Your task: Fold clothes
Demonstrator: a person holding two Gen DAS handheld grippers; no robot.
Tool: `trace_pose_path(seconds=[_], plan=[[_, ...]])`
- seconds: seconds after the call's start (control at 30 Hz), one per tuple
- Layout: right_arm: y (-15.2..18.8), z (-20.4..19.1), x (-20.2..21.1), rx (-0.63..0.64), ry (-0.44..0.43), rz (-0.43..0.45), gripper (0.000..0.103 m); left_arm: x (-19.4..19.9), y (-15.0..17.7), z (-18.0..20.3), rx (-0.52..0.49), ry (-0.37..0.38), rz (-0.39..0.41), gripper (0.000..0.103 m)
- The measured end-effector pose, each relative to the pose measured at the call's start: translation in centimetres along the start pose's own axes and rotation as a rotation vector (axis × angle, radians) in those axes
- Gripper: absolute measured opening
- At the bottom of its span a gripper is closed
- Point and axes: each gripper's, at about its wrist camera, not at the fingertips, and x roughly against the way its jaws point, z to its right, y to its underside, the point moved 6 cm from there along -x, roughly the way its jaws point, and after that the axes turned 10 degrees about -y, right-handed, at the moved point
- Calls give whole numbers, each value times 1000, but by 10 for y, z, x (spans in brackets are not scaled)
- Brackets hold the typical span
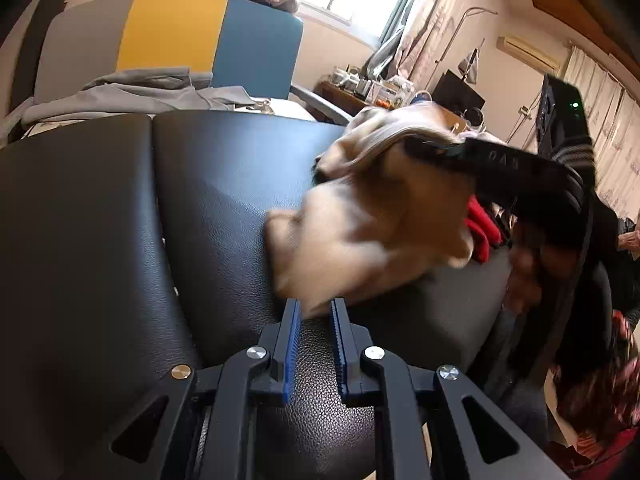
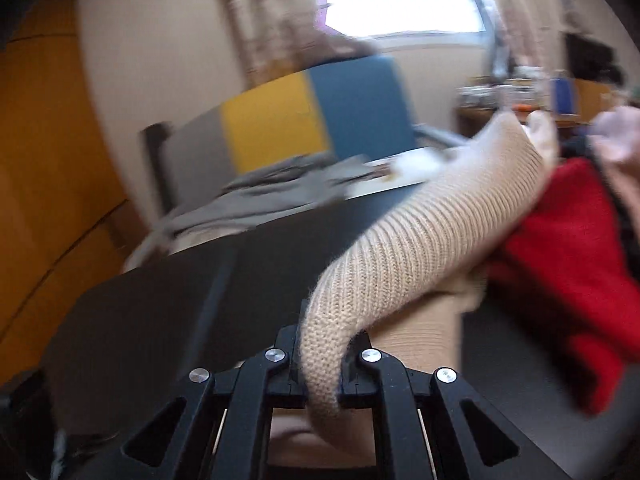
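A beige knit sweater hangs blurred over the black padded table. In the right wrist view, my right gripper is shut on a ribbed fold of the sweater, which drapes over its fingertips. From the left wrist view, the right gripper holds the sweater's upper part up at the right. My left gripper is low over the table. Its blue pads stand a little apart with black leather showing between them. The sweater's lower edge reaches just to its fingertips.
A red garment lies on the table's right side, behind the sweater. Grey clothes are heaped beyond the far edge, in front of a grey, yellow and blue chair back. A person's blurred hand is at the right.
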Motion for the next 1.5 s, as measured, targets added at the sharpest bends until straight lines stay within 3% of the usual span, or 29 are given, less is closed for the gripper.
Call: trace_pose_path(seconds=[0.13,0.3,0.33,0.43,0.57,0.67,0.77,0.93,1.13,1.27,1.37,1.5], plan=[[25,-64,-22,56,-160,-49,8,15,2,-3,-1,10,45,17],[53,-112,-34,101,-346,-98,12,26,12,-23,49,-29,59,17],[57,-113,-37,102,-342,-108,16,27,15,-28,62,-39,57,17],[68,-111,-40,115,-323,-134,53,31,20,-39,97,-51,59,18],[66,-80,-9,121,-245,-46,57,42,18,-35,49,-58,127,33],[62,-53,18,113,-178,35,71,42,15,-20,-21,-54,148,40],[62,-11,17,5,-106,17,72,34,15,3,-122,-46,132,41],[68,16,16,-144,-159,-15,72,20,22,61,-386,-33,119,41],[57,58,42,-217,-48,36,76,-19,29,125,-643,-41,98,41],[51,86,60,-264,27,70,79,-59,26,144,-703,-149,98,42],[50,88,61,-242,52,72,79,-71,20,143,-647,-166,102,42],[51,83,57,-186,70,64,79,-66,15,123,-565,-173,66,23]])
